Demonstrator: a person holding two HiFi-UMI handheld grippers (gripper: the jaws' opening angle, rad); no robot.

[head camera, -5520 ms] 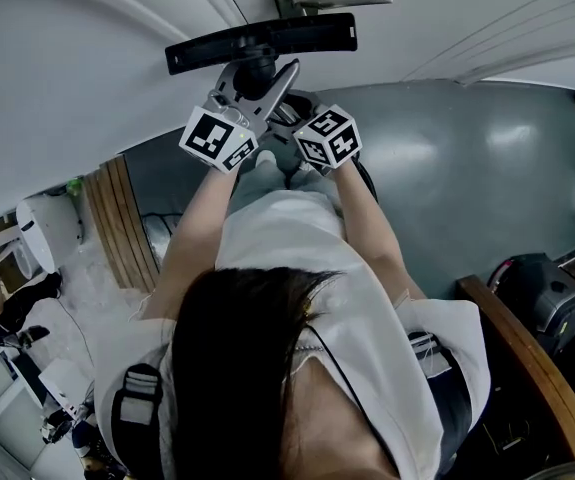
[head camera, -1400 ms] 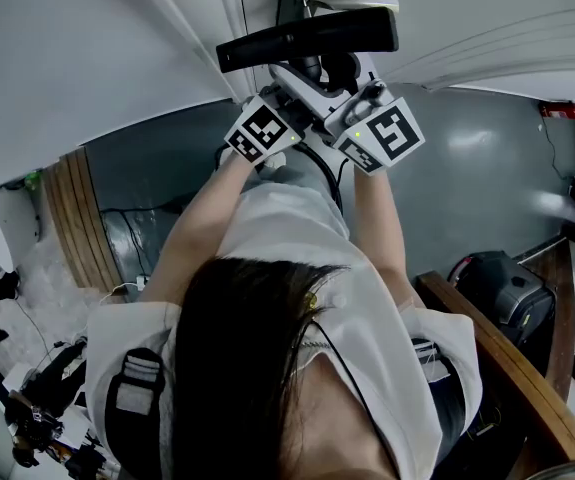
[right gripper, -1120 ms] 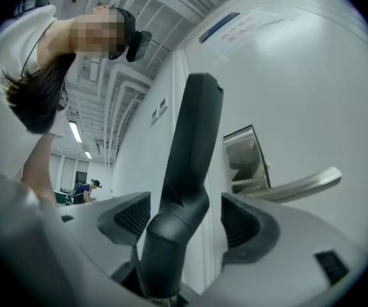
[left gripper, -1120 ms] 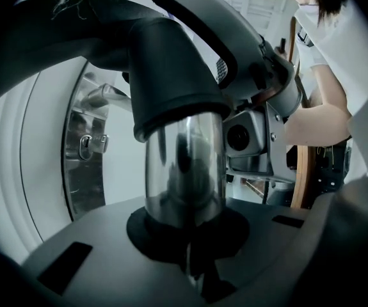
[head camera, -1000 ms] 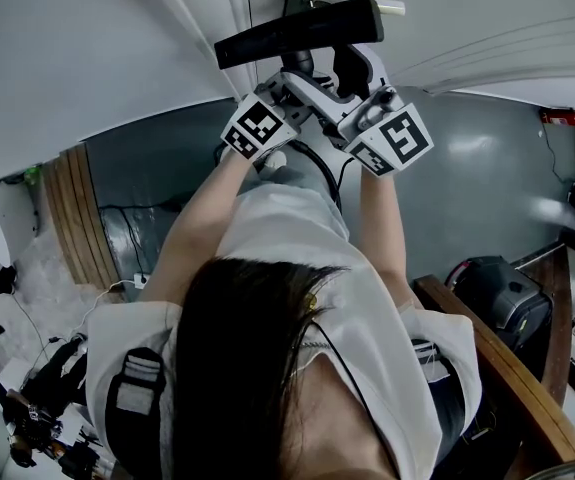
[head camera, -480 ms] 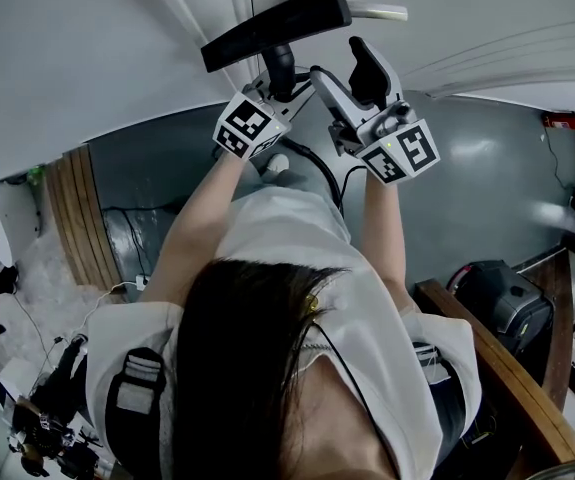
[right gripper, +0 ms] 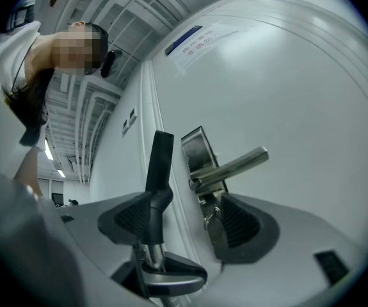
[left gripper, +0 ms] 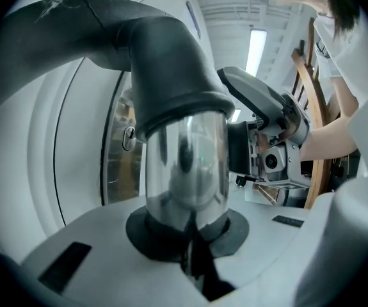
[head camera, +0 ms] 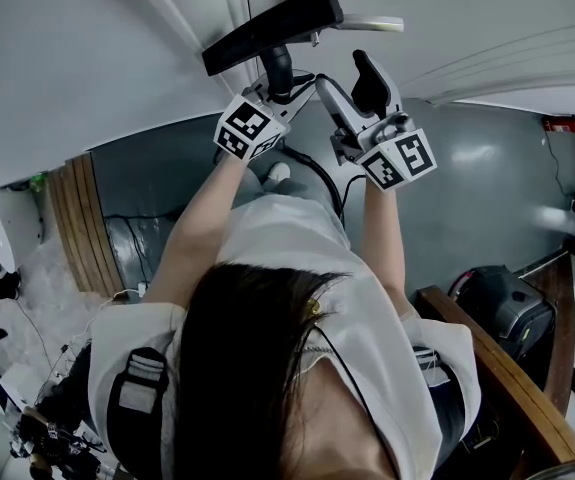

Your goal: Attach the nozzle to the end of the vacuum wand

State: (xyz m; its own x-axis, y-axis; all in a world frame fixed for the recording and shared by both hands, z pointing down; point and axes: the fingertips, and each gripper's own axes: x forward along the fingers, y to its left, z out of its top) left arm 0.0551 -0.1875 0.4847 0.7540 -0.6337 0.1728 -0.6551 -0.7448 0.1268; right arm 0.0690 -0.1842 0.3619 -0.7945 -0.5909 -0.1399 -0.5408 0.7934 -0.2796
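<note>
We are seeing the wand [left gripper: 187,165] gleaming as mirror-polished metal, its nozzle [left gripper: 164,62] showing matt black plastic. The door handle [right gripper: 230,166] is looking like brushed metal, the floor [head camera: 487,168] is shining glossy grey, the chair [head camera: 512,366] is showing smooth wood, and the shirt [head camera: 297,238] is reading as white cloth.

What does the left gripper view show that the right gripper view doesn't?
Only the left gripper view: the wooden chair beside the person. Only the right gripper view: the door handle and a printed sign above it. Both: the black nozzle at the end of the shiny wand, and the right gripper with its fingers apart.
</note>
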